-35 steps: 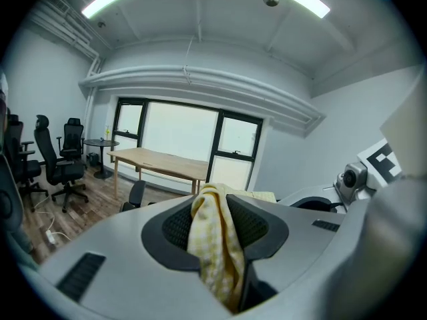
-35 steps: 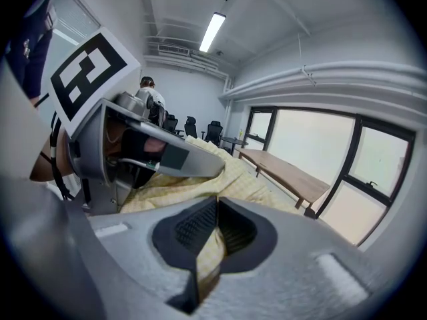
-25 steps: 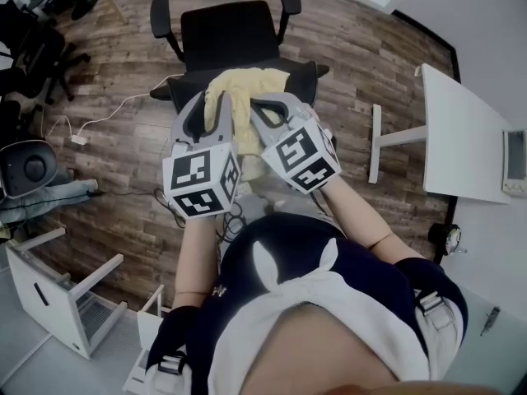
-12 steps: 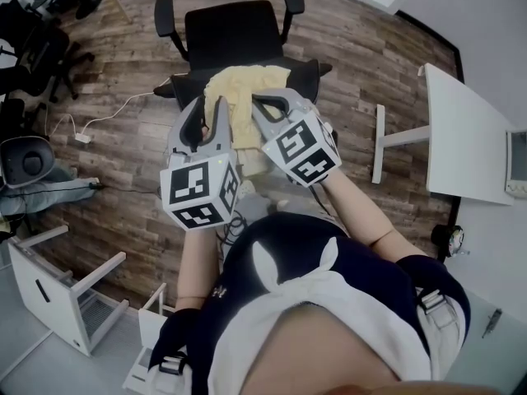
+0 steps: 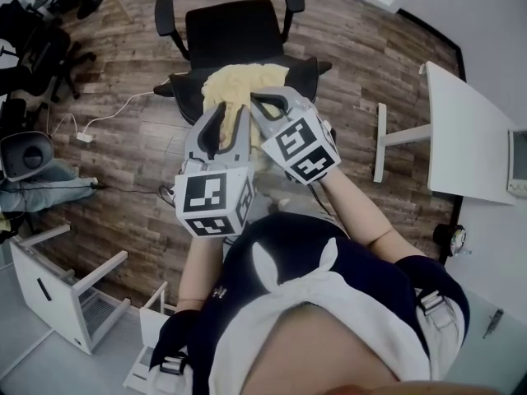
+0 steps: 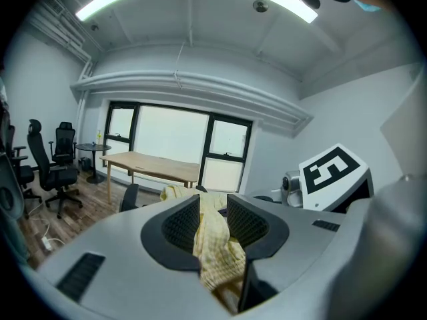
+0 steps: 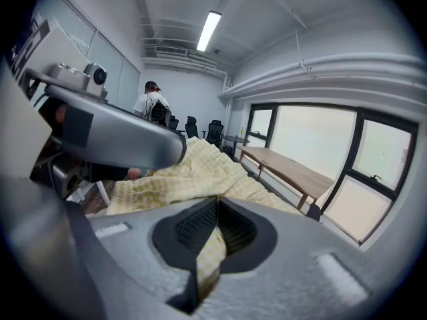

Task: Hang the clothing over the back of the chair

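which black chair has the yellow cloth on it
The black office chair at top centre; the yellow checked cloth lies over its backrest. Chairs at far left are bare.

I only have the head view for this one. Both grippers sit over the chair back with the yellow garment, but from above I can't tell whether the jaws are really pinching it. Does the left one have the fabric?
Observer: Yes. In the left gripper view the yellow checked garment is bunched between the pads of the left gripper, which press on it from both sides.
Operator: And the right?
Observer: The right gripper has its jaws almost together on a thin fold of the same fabric.
Operator: Is anyone else in the room?
Observer: The right gripper view shows a person standing far back, well away from the chair.
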`<state>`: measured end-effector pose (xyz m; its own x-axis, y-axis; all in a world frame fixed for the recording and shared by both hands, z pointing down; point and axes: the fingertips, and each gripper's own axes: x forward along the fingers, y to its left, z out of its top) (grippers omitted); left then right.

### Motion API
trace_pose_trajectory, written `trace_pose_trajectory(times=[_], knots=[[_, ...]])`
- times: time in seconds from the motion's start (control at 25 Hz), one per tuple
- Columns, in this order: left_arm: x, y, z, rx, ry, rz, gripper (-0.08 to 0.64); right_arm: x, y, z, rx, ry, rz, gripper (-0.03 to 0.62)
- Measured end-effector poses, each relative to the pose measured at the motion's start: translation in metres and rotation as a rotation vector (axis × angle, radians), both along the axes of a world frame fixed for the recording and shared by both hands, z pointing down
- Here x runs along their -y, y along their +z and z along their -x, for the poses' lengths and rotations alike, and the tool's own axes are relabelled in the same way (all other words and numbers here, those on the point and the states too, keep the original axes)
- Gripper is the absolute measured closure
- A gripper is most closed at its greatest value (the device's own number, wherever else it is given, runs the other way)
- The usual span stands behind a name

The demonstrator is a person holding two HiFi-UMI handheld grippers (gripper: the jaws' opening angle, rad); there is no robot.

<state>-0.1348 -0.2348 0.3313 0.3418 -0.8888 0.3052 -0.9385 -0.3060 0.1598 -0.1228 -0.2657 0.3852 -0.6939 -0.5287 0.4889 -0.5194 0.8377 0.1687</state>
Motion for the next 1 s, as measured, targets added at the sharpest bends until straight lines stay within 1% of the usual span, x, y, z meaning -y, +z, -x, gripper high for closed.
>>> trace_pose_trajectory(times=[0.2,0.44,0.64,0.76,0.88,1.0], knots=[[0.008,0.021,0.001,0.069,-0.006,0.044,0.453,0.000,0.001,-0.001,0.024,-0.005,-0.002,0.584],[0.016,0.035,0.007,0.077,-0.040,0.079,0.453,-0.001,0.001,-0.002,0.034,-0.007,-0.008,0.585],[0.024,0.050,0.017,0.118,-0.094,0.134,0.453,0.000,0.001,-0.002,0.035,-0.008,-0.011,0.586],[0.028,0.059,0.022,0.103,-0.128,0.175,0.454,0.000,0.002,-0.002,0.033,-0.009,-0.023,0.586],[0.029,0.061,0.024,0.085,-0.133,0.206,0.454,-0.001,0.001,-0.002,0.033,-0.007,-0.035,0.586],[0.028,0.059,0.024,0.084,-0.121,0.187,0.454,-0.001,-0.002,-0.002,0.062,0.008,-0.057,0.584]])
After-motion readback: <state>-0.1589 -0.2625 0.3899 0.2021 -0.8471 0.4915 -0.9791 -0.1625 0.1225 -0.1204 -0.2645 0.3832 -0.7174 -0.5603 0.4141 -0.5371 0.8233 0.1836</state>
